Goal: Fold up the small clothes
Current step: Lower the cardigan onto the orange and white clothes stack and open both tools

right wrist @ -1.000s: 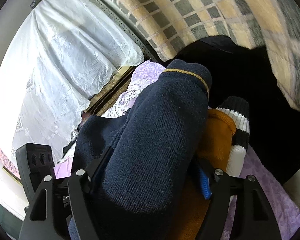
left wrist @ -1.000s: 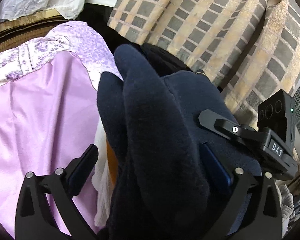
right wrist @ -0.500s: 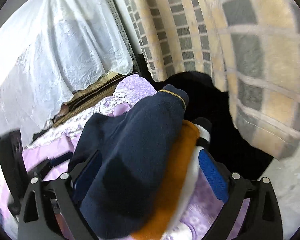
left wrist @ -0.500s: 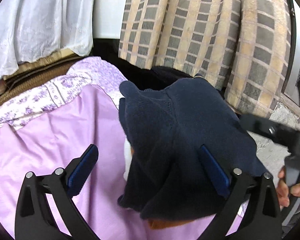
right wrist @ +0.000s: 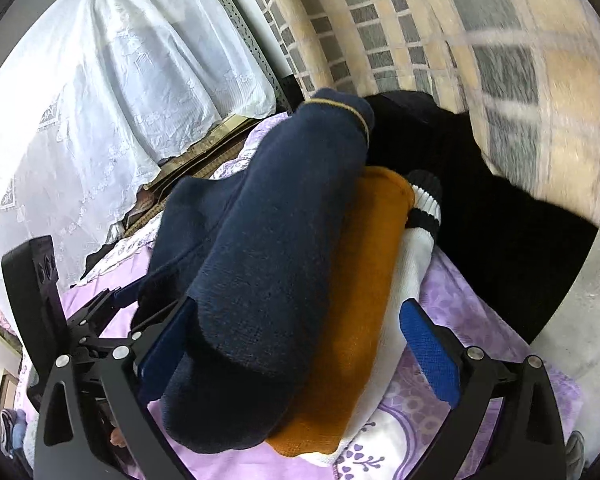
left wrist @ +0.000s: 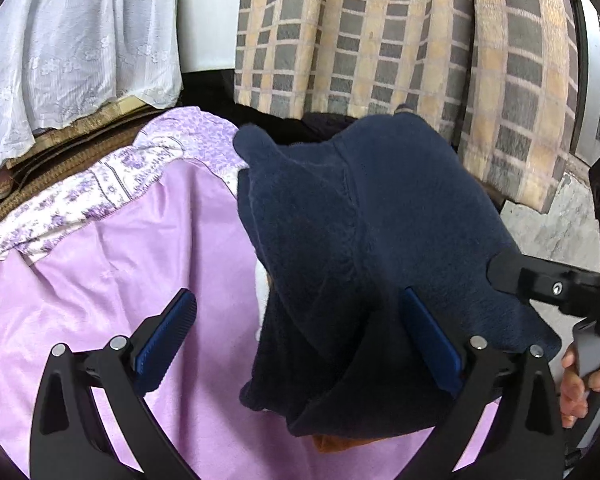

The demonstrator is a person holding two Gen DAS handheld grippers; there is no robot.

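While its blue-padded jaws have just been opening, the right gripper (right wrist: 300,352) stands spread wide, and the folded knit sweater with navy, mustard-orange and white bands (right wrist: 284,280) lies between the pads without being pinched. The left gripper (left wrist: 300,336) is spread too: its right pad sits against the navy fleece side of the sweater (left wrist: 364,248), its left pad over bare sheet, pressing nothing. No brand or lettering can be read on anything. The sweater rests on the lilac bed sheet with a flowered border (left wrist: 112,264), its long axis running away from both grippers, the gold-trimmed navy end pointing toward the checked beige-and-grey curtain (left wrist: 400,32). Beyond the sweater lies a black cloth (right wrist: 480,208). A white lace curtain (right wrist: 112,80) hangs left of the checked one.
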